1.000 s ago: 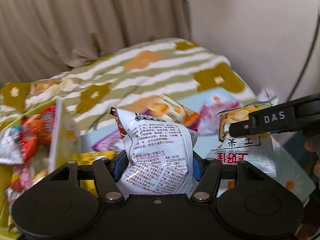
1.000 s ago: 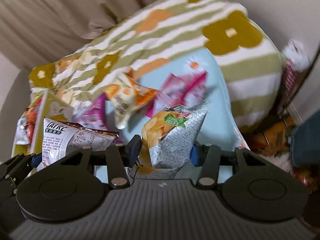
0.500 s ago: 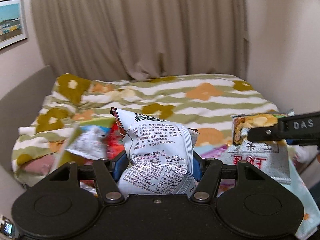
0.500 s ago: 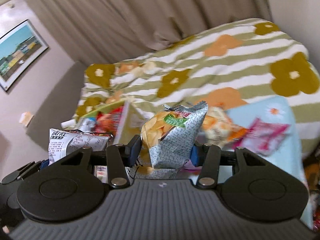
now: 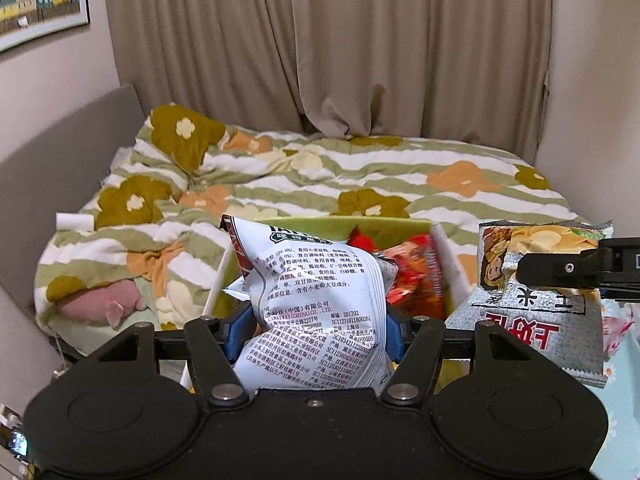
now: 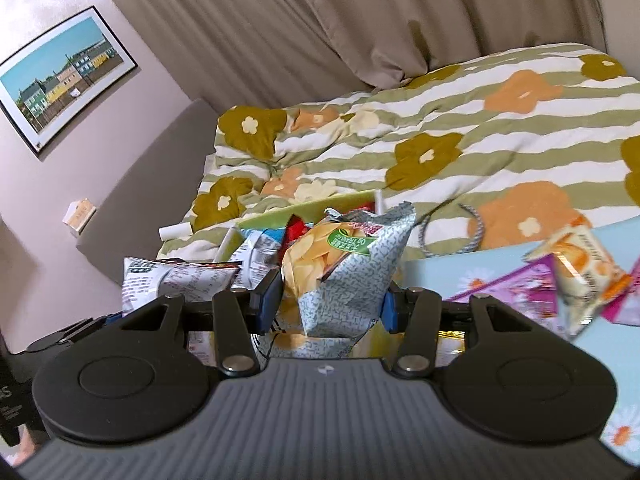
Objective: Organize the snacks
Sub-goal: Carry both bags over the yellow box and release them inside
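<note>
Above the green bin [image 5: 448,248] on the bed [image 5: 400,168], I have 2 bags in the air. My left gripper [image 5: 316,332] is clamped on the white bag [image 5: 316,300] low on its body, so the puffy top sticks up and blocks much of my view of the bin. Its jaws have just eased slightly wider, with the bag between the pads and no gap showing. My right gripper [image 6: 328,308] pinches the chip bag [image 6: 344,264] near its bottom seam, and from the left camera that bag hangs just beside the bin's right wall.

Risks as I judge them:
1. Slick foil plus a loosening left grip: the white bag could slide out early and land on the quilt instead of the bin.
2. The bin already holds red packets [image 5: 416,280] piled near its rim, so a bag dropped on top may roll out.
3. The 2 grippers are close together; crowding them over the opening could knock one bag or tip the thin wall.
4. Squeezing harder to be safe would crush the chips.

More snacks [image 6: 576,276] lie loose on the blue sheet [image 6: 448,276], still unsorted.
</note>
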Tool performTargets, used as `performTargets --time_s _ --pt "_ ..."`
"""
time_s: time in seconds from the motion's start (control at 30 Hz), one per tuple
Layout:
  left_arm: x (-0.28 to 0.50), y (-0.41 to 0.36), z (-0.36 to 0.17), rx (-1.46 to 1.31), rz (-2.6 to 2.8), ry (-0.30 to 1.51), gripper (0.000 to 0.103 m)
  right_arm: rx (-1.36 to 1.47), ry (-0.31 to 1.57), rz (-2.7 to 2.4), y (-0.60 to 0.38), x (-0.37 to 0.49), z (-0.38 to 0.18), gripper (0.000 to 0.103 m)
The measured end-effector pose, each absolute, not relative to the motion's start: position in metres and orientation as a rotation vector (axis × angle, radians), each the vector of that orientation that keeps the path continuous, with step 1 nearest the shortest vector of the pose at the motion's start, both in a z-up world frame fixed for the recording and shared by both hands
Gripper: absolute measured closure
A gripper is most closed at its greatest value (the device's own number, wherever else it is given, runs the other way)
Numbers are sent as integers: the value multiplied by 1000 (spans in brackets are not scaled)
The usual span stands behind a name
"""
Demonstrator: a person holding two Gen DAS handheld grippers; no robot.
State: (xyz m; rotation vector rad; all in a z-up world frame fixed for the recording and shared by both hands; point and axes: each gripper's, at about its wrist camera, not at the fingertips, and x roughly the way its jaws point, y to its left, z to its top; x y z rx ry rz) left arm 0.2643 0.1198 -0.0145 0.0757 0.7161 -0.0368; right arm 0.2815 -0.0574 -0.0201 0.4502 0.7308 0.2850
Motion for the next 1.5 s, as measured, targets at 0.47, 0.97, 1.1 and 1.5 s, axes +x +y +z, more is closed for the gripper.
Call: performTargets --time_s 0.47,0.97,1.1,1.5 --pt "261 174 -30 24 -89 754 2 422 770 205 2 296 -39 39" --pt "249 198 -25 21 -91 723 2 421 774 201 34 309 -44 0" --pt "243 198 -31 23 -84 741 2 449 789 176 31 303 -54 0" --pt "227 189 -10 19 -70 703 2 408 760 202 29 277 -39 0"
